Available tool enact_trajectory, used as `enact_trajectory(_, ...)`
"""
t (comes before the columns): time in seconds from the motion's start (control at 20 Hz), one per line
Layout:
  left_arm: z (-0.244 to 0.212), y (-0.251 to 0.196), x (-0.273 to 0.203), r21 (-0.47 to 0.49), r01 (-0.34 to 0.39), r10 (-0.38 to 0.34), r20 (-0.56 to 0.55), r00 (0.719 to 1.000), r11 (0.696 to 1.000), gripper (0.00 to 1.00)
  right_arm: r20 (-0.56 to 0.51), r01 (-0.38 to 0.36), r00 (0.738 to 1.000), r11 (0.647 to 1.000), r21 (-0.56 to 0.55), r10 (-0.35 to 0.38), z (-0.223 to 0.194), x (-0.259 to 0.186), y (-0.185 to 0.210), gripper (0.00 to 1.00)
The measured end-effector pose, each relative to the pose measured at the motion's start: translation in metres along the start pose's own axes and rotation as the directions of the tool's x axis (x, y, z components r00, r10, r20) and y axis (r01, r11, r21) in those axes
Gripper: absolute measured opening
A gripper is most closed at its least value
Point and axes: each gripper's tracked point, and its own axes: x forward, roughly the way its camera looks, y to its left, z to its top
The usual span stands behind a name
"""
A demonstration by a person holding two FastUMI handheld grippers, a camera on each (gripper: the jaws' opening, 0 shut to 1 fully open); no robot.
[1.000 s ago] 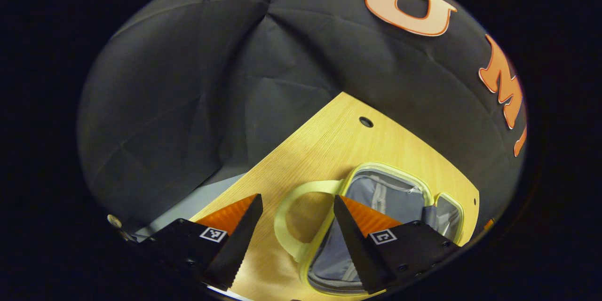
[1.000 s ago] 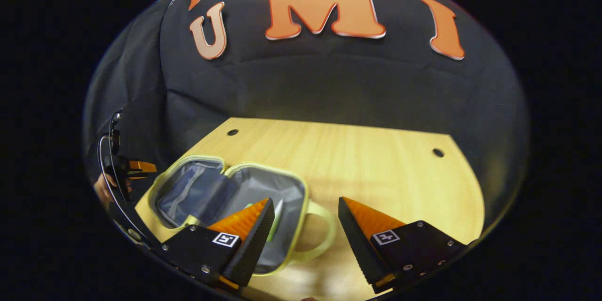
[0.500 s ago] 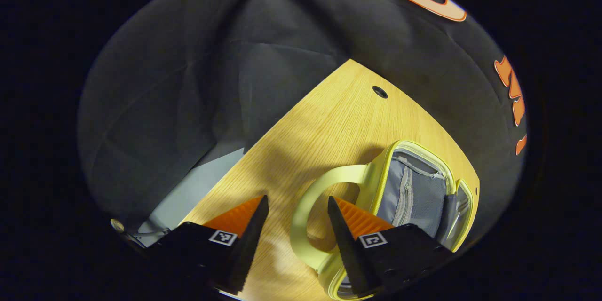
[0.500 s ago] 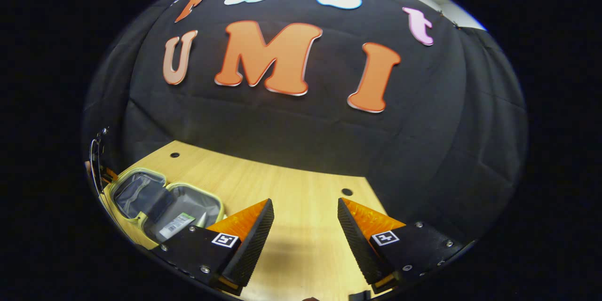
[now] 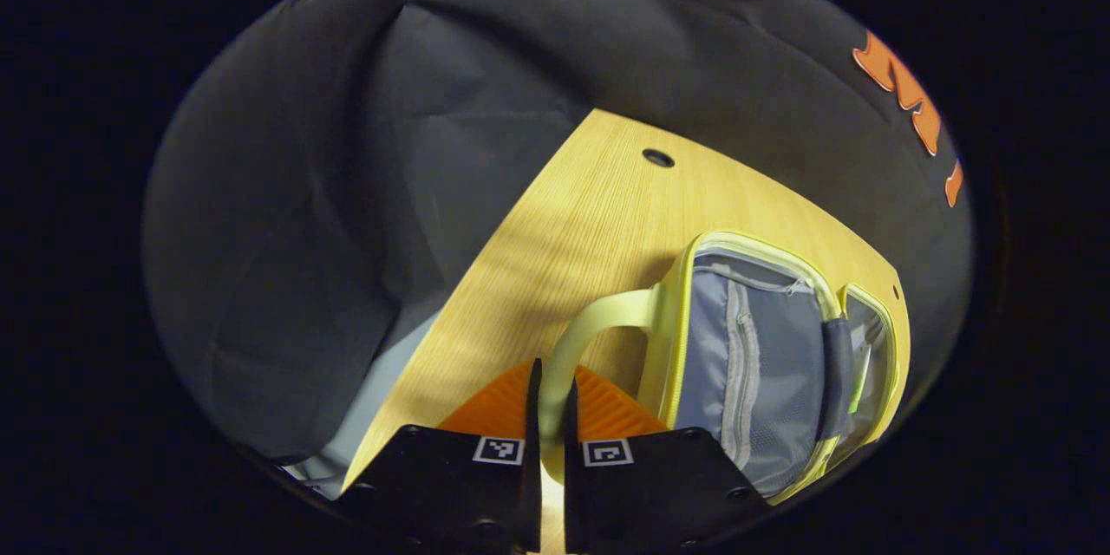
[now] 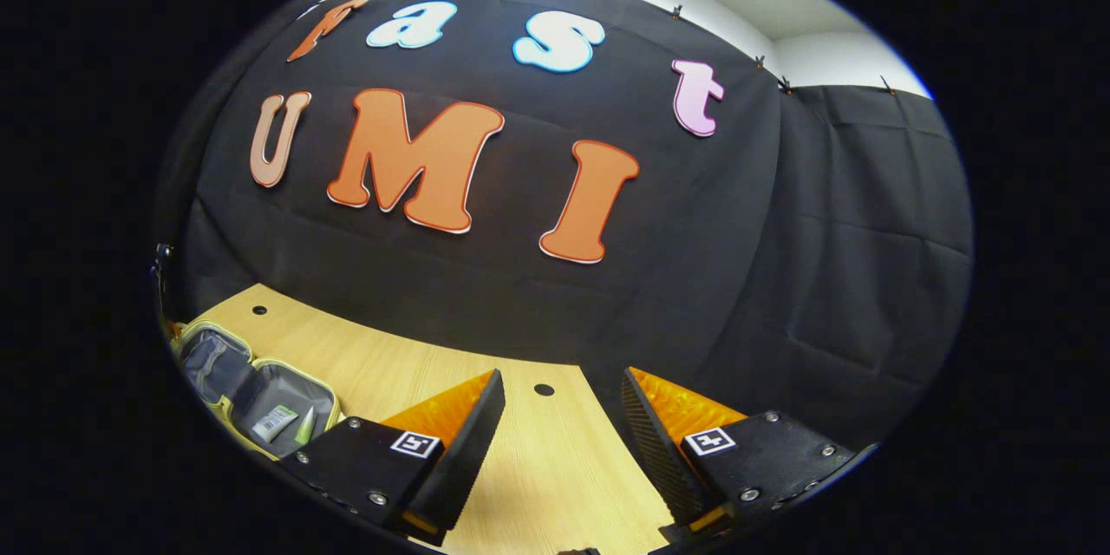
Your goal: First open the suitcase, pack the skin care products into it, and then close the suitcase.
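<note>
The small yellow-green suitcase (image 5: pixel 763 364) lies open on the wooden table (image 5: pixel 590 217), its grey lining and zip pocket showing. My left gripper (image 5: pixel 548 403) is shut on the suitcase's pale yellow handle (image 5: pixel 590 329), which runs between both fingers. In the right gripper view the open suitcase (image 6: pixel 251 403) sits far left, with a white-and-green skin care tube (image 6: pixel 273 422) and a second tube (image 6: pixel 305 427) lying in its near half. My right gripper (image 6: pixel 562 408) hangs open above the table, well to the right of the case, with nothing between its fingers.
The black cloth wall stands behind the table on all sides. Round cable holes (image 5: pixel 658 158) (image 6: pixel 544 388) pierce the tabletop near its back edge. A strip of pale floor (image 5: pixel 381 399) shows past the table's left edge. Bare wood (image 6: pixel 555 468) lies under the right gripper.
My left gripper has closed its fingers onto the suitcase handle. My right gripper has swung up and away to the right, leaving the suitcase at the far left of its view.
</note>
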Motion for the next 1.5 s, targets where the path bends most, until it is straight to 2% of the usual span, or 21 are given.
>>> enact_trajectory(0.1,0.019,-0.009,-0.024,0.07,-0.038,0.033,0.061,0.998,0.997,0.1,0.031,-0.059,0.998,0.997,0.046,0.058,0.011,-0.001,0.008,0.87)
enact_trajectory(0.2,0.049,-0.021,-0.054,0.165,-0.092,0.063,0.175,0.983,0.982,0.1,0.083,-0.092,0.993,0.993,0.07,0.086,0.019,-0.001,0.01,0.87)
enact_trajectory(0.25,0.058,-0.033,-0.066,0.198,-0.101,0.06,0.204,0.977,0.975,0.1,0.104,-0.097,0.991,0.993,0.073,0.089,0.024,0.0,0.01,0.87)
enact_trajectory(0.4,0.084,-0.061,-0.108,0.237,-0.12,0.047,0.29,0.956,0.964,0.1,0.137,-0.182,0.975,0.982,0.055,0.173,0.026,0.001,0.029,0.87)
enact_trajectory(0.6,0.103,-0.116,-0.157,0.231,-0.051,-0.037,0.363,0.931,0.972,0.1,0.175,-0.265,0.95,0.964,0.011,0.259,0.032,-0.004,0.041,0.87)
enact_trajectory(0.8,0.11,-0.186,-0.199,0.237,0.049,-0.148,0.421,0.895,0.97,0.1,0.186,-0.351,0.924,0.934,0.067,0.334,0.029,-0.007,0.05,0.87)
enact_trajectory(1.05,0.101,-0.249,-0.229,0.241,0.156,-0.25,0.433,0.866,0.958,0.1,0.216,-0.393,0.903,0.918,0.062,0.372,0.034,-0.009,0.055,0.87)
enact_trajectory(1.2,0.091,-0.296,-0.24,0.26,0.253,-0.346,0.428,0.835,0.932,0.1,0.251,-0.421,0.883,0.906,0.05,0.396,0.033,-0.013,0.057,0.87)
enact_trajectory(1.35,0.077,-0.336,-0.248,0.237,0.352,-0.422,0.411,0.808,0.905,0.1,0.234,-0.439,0.877,0.898,0.038,0.419,0.022,-0.013,0.06,0.87)
enact_trajectory(1.5,0.06,-0.375,-0.243,0.28,0.381,-0.467,0.387,0.795,0.881,0.09,0.221,-0.439,0.88,0.898,0.04,0.42,0.014,-0.012,0.057,0.87)
